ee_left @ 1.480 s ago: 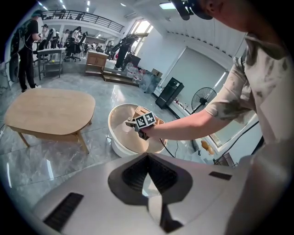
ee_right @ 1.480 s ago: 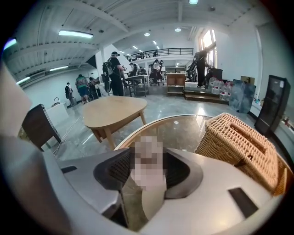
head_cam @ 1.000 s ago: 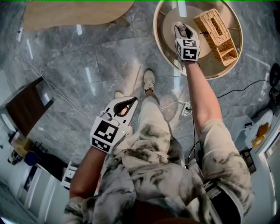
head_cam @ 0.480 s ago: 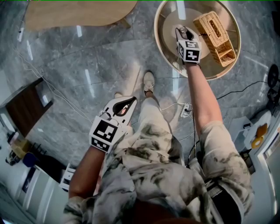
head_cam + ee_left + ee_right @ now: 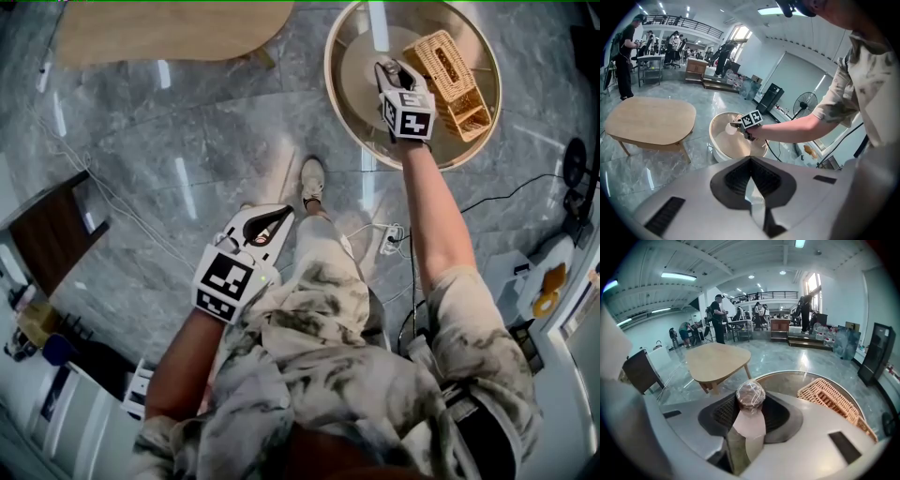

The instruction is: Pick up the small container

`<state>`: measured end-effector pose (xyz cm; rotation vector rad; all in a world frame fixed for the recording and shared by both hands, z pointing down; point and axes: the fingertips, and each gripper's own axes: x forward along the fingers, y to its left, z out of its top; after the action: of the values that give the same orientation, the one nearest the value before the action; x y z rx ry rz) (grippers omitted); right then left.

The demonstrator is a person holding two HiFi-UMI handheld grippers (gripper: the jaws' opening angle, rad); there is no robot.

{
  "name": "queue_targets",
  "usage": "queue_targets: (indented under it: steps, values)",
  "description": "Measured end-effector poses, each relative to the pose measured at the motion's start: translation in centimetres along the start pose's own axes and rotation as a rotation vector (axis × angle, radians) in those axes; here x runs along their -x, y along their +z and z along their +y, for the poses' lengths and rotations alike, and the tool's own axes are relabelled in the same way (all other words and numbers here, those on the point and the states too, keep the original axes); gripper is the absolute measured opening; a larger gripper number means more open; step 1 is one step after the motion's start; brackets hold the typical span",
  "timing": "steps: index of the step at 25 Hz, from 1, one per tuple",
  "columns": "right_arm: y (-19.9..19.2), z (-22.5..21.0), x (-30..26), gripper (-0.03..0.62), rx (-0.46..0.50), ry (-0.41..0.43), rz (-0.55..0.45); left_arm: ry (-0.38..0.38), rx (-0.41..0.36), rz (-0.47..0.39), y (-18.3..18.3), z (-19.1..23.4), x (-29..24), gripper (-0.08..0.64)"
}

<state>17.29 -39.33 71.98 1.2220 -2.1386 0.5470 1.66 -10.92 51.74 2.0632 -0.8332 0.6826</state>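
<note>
The small container [image 5: 750,397] is a pale cup with a brownish, film-wrapped top. My right gripper [image 5: 750,405] is shut on it, and the cup stands up between the jaws. In the head view the right gripper [image 5: 388,68] hangs over the round table [image 5: 349,105], with the container mostly hidden between its jaws. From the left gripper view, the right gripper [image 5: 739,126] shows holding the pale cup [image 5: 730,128] above that table. My left gripper [image 5: 266,228] is low by the person's leg; its jaws [image 5: 750,161] meet at the tips with nothing between them.
A wicker basket [image 5: 450,82] lies on the round table just right of the right gripper, also seen as the basket [image 5: 830,400]. A light wooden table [image 5: 159,28] stands to the far left. Cables and a power strip [image 5: 389,239] lie on the marble floor.
The right gripper still holds the container over the round table and has barely moved. The head view has drifted slightly. The left gripper stays where it was.
</note>
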Motion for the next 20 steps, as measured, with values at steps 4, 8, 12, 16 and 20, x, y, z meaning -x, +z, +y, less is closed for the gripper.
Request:
queue_targets:
  steps: [4,8,12,16,20]
  values:
    - [1.8,0.2,2.2,0.158,0.010,0.004,-0.020,-0.001,-0.006,-0.015,0.4,-0.5,0.9,0.023]
    - [4.0,0.8,4.7,0.158,0.020,0.013,-0.036,-0.006,-0.015,-0.031,0.8,-1.2,2.0,0.023]
    - [5.4,1.2,6.8,0.158,0.031,0.025,-0.039,-0.013,-0.027,-0.047,1.4,-1.8,2.5,0.023]
    - [6.4,1.4,9.2,0.158,0.039,0.037,-0.034,-0.014,-0.044,-0.069,2.2,-2.8,3.4,0.023]
    - [7.6,2.0,11.6,0.158,0.044,0.055,-0.038,-0.009,-0.056,-0.086,2.7,-3.7,4.6,0.023]
